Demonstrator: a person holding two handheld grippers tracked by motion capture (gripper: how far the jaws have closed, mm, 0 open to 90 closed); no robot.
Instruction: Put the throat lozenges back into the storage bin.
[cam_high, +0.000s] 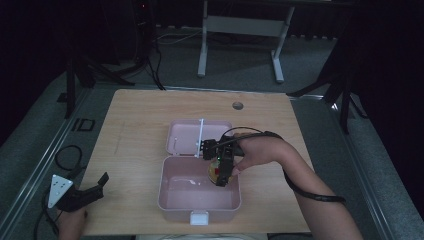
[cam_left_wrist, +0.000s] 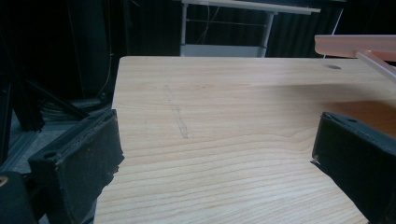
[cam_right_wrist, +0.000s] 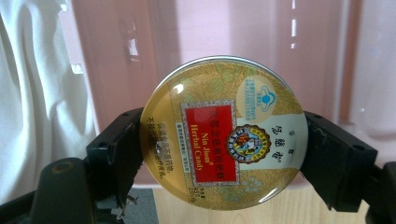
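The wooden bench (cam_high: 140, 130) carries a pink box (cam_high: 172, 197) near the middle of its front edge, with its lid (cam_high: 182, 137) lying open behind it. The right hand-held gripper (cam_high: 222, 172) is over the box's back right corner — it pinches a round gold candy tin (cam_right_wrist: 224, 133) by its sides. The left hand-held gripper (cam_high: 92, 190) sits at the bench's front left corner, jaws spread wide and holding nothing.

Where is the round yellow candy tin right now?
The candy tin is clamped between the jaws of the right gripper. In the high view it hangs over the right side of the open pink box, near the middle of the table.
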